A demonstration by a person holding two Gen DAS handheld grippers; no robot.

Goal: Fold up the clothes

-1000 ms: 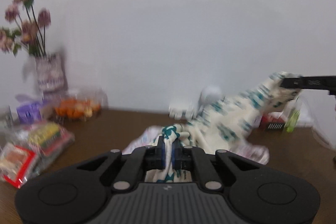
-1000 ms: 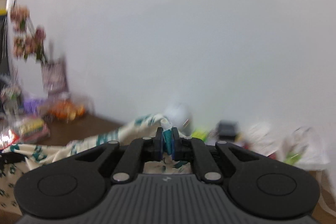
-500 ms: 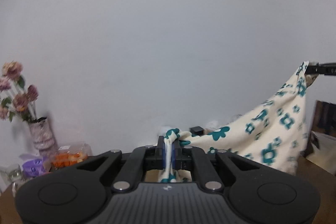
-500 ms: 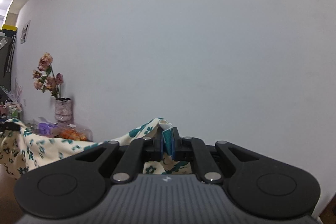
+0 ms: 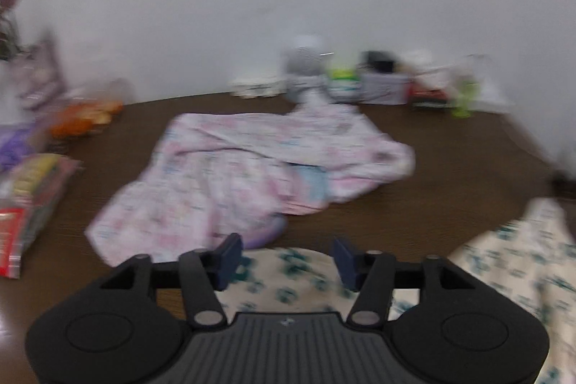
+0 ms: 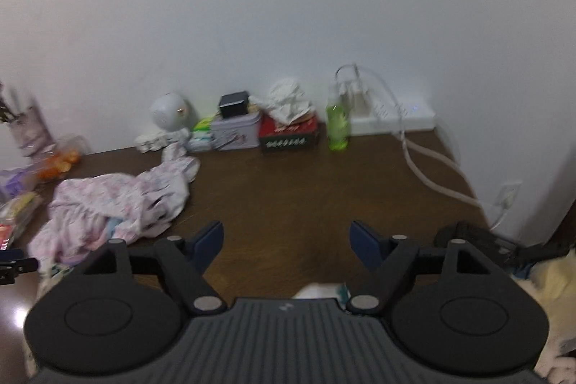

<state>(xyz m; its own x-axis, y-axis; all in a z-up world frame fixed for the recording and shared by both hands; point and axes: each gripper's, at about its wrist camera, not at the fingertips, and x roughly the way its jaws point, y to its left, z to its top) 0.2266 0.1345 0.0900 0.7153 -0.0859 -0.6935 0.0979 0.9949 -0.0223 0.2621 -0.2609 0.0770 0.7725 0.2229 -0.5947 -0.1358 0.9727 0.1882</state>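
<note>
A cream garment with teal flowers [image 5: 511,261] lies on the brown table's near edge, under and right of my left gripper [image 5: 286,258], which is open and empty just above it. A small bit of it shows under my right gripper [image 6: 286,242], which is open and empty over bare table. A crumpled pink and white garment [image 5: 252,164] lies in the table's middle; it also shows in the right wrist view [image 6: 118,204] at left.
Along the wall stand a white round lamp [image 6: 169,112], boxes [image 6: 289,134], a green bottle [image 6: 337,125] and a power strip with cables [image 6: 396,114]. Snack packets [image 5: 28,200] and an orange food tub [image 5: 82,117] sit at left. A vase [image 6: 30,128] stands far left.
Both grippers were shut on the flowered garment and held it up in the air. They have come down to the table and opened, and the garment now lies on the near edge.
</note>
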